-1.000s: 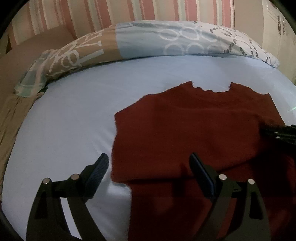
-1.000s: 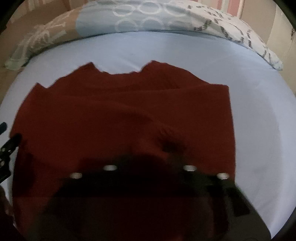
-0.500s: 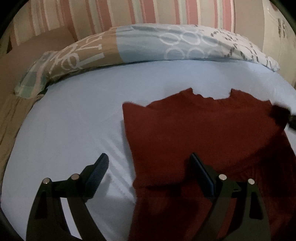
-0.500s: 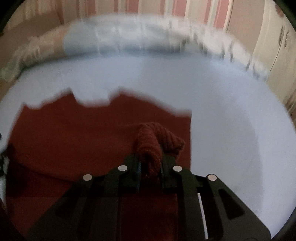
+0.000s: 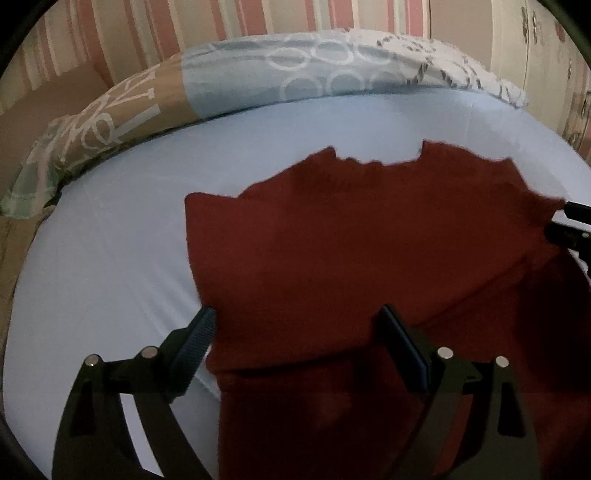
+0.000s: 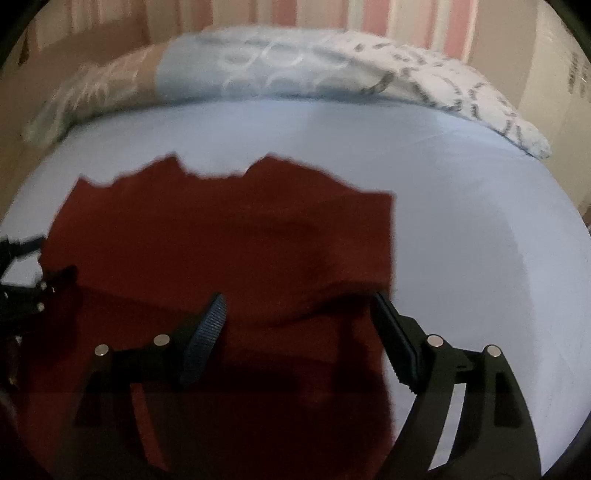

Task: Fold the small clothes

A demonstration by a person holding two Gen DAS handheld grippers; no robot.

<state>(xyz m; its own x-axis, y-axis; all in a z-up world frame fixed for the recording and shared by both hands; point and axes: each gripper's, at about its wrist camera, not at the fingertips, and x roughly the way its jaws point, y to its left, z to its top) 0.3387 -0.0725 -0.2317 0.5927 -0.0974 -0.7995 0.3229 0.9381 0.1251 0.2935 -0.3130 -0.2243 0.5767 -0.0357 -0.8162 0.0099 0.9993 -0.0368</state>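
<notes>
A dark red knitted garment (image 5: 369, 251) is spread flat on the pale blue bed sheet (image 5: 110, 258), filling the centre and lower right of the left wrist view and the centre and lower left of the right wrist view (image 6: 221, 251). Its notched neckline is turned toward the top of both frames, and a folded-over layer with a straight lower edge is seen lying across the body of the garment.

The left gripper (image 5: 301, 343) is seen at the bottom of its own view with the jaws spread wide and nothing held between them; one ribbed finger (image 5: 195, 343) lies at the garment's left edge, the other over the red cloth. The right gripper (image 6: 299, 336) is likewise shown with the jaws wide apart and empty, both above the lower part of the garment, the right finger (image 6: 395, 343) near its right edge. Whether the fingers touch the cloth cannot be told.

A long patterned pillow in tan, light blue and white (image 5: 295, 74) is laid along the far edge of the sheet, across the top of both frames. Behind it a wall with pink and cream stripes (image 5: 258, 18) is seen.
</notes>
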